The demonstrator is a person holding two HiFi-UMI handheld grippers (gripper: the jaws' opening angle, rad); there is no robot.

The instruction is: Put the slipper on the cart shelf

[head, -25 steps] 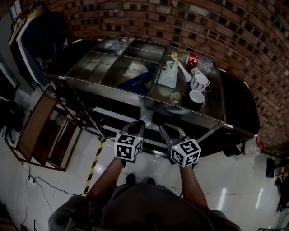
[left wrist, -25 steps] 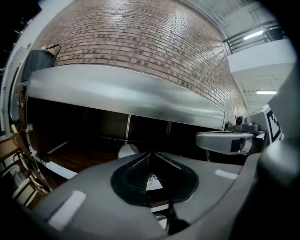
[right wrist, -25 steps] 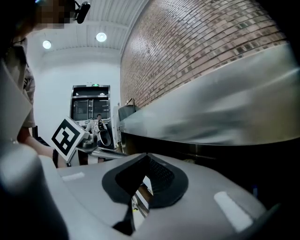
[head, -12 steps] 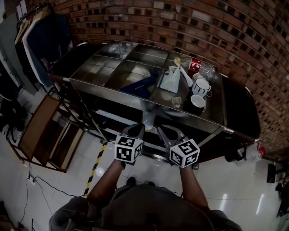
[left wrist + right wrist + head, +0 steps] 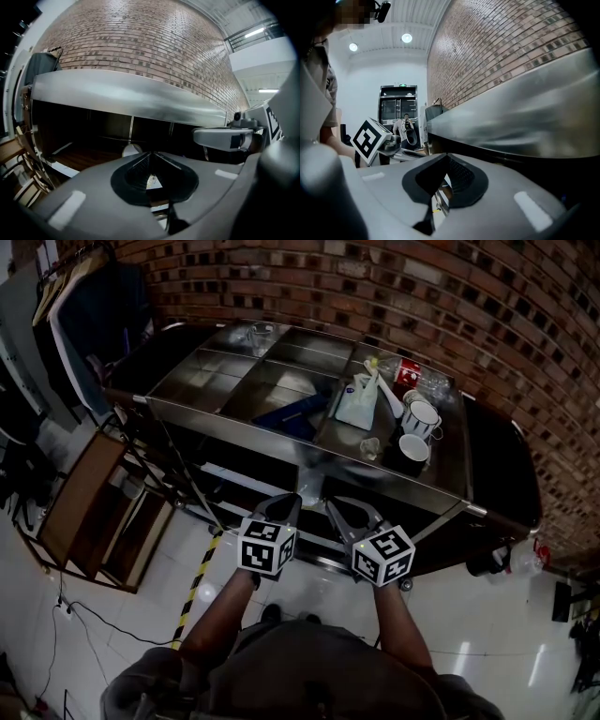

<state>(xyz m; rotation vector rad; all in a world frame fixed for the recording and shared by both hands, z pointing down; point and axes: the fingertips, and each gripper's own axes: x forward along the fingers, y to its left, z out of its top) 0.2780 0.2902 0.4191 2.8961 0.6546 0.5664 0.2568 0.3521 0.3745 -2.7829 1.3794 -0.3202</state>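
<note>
1. We hold the left gripper and the right gripper side by side, low before the long stainless-steel cart.
2. Both pairs of jaws are pressed together, with nothing between them.
3. What looks like a flat dark blue slipper lies in the cart's top tray, beside a white pouch and apart from both grippers.

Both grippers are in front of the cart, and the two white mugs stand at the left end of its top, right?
No. The head view shows the white mugs at the right end of the cart top, not the left. The left gripper and right gripper are in front of it.
</note>
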